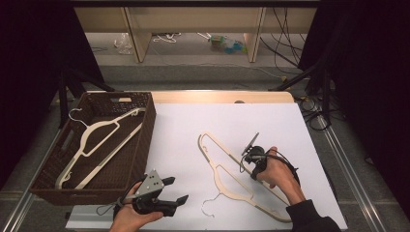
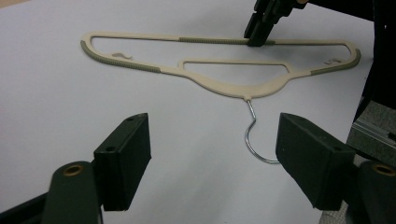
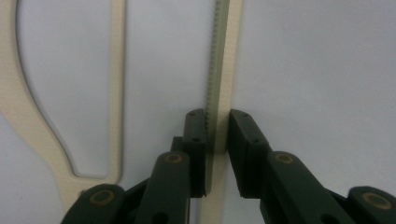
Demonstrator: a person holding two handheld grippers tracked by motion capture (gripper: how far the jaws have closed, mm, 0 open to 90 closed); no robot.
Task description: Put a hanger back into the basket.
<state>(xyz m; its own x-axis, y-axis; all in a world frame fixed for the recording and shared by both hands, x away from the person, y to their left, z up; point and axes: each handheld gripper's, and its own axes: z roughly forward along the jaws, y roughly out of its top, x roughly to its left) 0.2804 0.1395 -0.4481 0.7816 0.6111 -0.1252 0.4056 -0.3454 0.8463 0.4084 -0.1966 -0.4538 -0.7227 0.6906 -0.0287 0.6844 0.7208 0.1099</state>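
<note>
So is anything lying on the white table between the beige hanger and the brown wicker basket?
Nothing visible: bare white table separates the beige plastic hanger from the brown wicker basket, which already holds another beige hanger.

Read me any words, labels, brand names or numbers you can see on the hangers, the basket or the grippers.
None: no readable text stands on the hanger on the table, the hanger in the basket, the basket, the left gripper or the right gripper.
</note>
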